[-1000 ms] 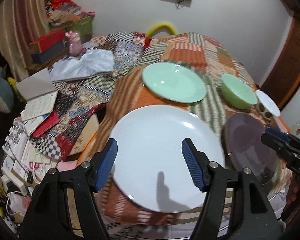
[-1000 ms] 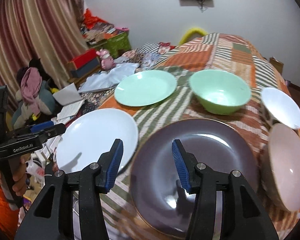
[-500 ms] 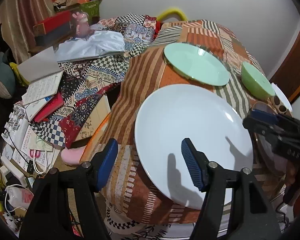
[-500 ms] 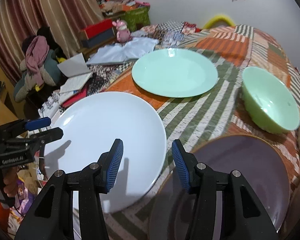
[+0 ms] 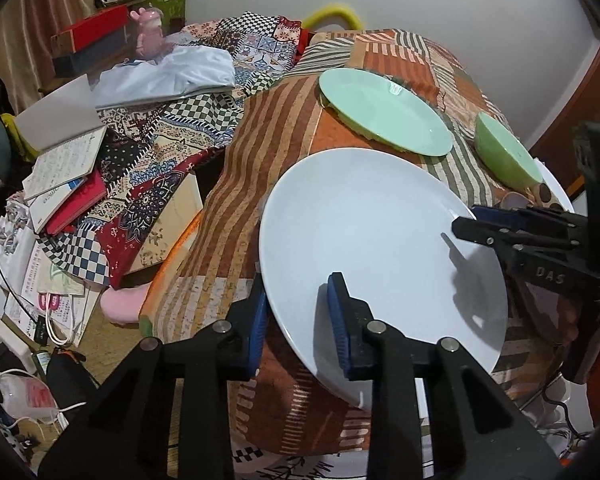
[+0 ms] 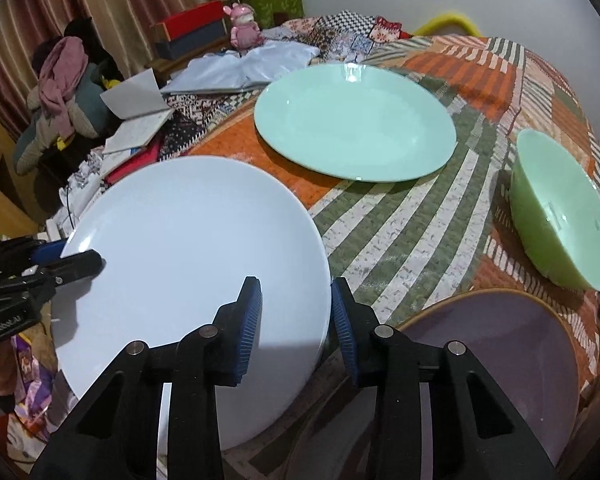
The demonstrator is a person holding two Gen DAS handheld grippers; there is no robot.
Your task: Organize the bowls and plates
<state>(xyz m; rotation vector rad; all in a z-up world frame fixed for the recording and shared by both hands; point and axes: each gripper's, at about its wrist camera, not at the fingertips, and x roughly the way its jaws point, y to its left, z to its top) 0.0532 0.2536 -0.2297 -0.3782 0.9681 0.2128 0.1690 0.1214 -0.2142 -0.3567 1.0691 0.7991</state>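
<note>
Your left gripper (image 5: 298,316) and right gripper (image 6: 296,316) straddle the white plate (image 5: 380,240) at 9 and 3 o'clock, jaws narrow but unclamped; probably so it lifts level.

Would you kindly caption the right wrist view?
Both claws straddle the white plate edges beside mint plate.

A cluttered home room: patchwork-covered table (image 6: 440,216), notebooks (image 5: 64,160), pink toy figure (image 6: 244,26), striped curtains (image 6: 112,4).

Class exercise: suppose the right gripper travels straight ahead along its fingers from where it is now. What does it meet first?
Most likely the white plate: the right gripper straddles that plate's right rim, one finger over the plate, the other beside it. Beyond lies the striped tablecloth, then the mint green plate. Depth is hard to judge here.
</note>
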